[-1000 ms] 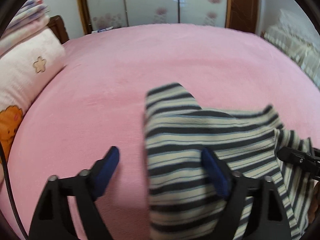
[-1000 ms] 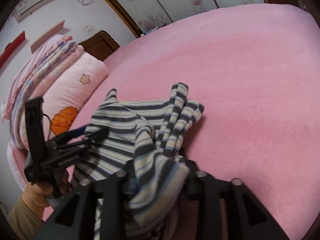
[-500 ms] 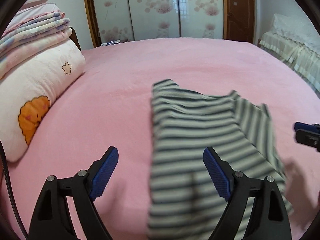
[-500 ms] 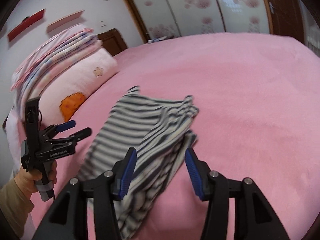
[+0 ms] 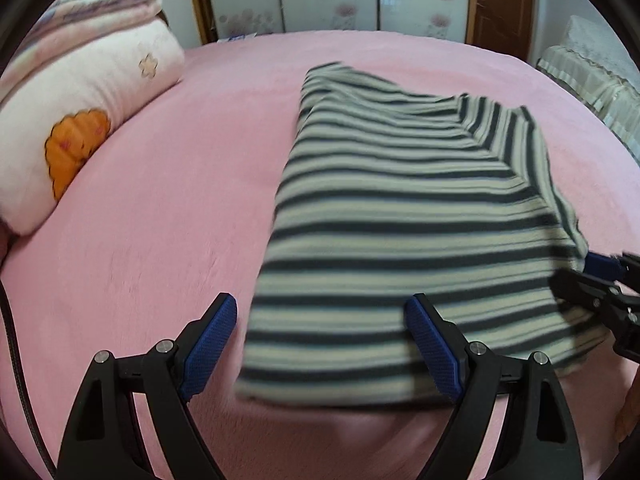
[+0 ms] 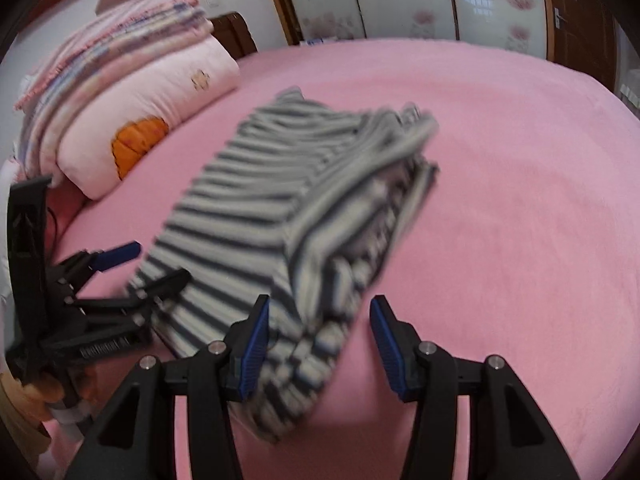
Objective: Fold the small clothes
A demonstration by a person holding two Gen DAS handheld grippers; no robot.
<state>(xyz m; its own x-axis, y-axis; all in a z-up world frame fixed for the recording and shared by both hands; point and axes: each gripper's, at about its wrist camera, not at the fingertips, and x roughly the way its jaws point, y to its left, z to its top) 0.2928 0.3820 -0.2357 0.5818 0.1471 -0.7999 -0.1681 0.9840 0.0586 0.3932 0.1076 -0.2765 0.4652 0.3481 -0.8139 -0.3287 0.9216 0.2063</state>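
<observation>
Now the pink bed (image 5: 160,208) carries the striped garment (image 5: 408,216), which lies folded near its middle; a second ago it hung bunched up between the tools. A pink pillow (image 5: 80,104) with an orange print sits along the bed's left edge, folded blankets (image 6: 112,44) stacked on it. The left tool (image 5: 320,344) stands spread wide and has pulled back to the garment's near edge, its right pad over the fabric. The right tool (image 6: 316,344), which pinched the cloth a second ago, is now spread apart at the garment's right corner, gripping nothing
</observation>
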